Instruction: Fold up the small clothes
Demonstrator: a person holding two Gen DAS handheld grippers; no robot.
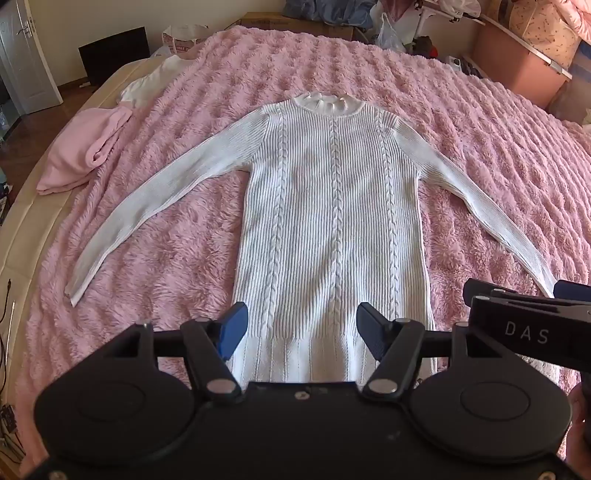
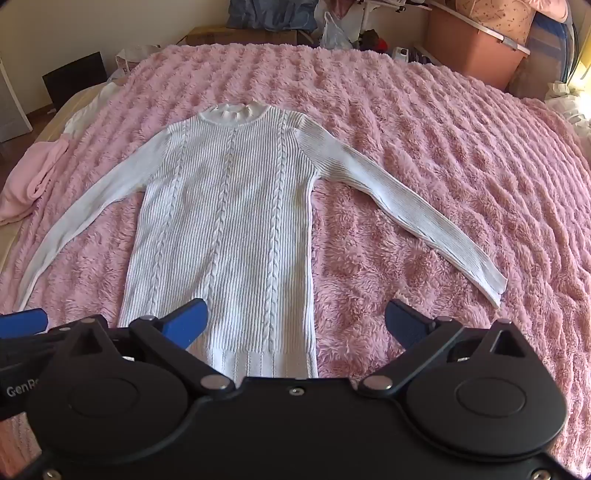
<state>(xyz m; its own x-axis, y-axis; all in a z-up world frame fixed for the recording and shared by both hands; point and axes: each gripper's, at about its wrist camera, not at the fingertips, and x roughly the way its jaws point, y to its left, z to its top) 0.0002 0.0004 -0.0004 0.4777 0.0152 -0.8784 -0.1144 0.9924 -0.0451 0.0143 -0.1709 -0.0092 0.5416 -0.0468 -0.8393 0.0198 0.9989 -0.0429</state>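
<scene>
A white cable-knit sweater [image 1: 328, 206] lies flat and face up on the pink fluffy blanket [image 1: 461, 122], collar away from me, both sleeves spread out to the sides. It also shows in the right wrist view [image 2: 225, 221]. My left gripper [image 1: 301, 328] is open and empty, above the sweater's hem. My right gripper [image 2: 295, 325] is open and empty, above the hem's right corner. The right gripper's body shows at the right edge of the left wrist view [image 1: 532, 325].
A folded pink garment [image 1: 85, 155] and a white garment [image 1: 151, 81] lie at the bed's left edge. Boxes [image 1: 524, 62], a plastic bag [image 1: 388, 33] and clutter stand beyond the far side of the bed. A door [image 1: 26, 55] is at far left.
</scene>
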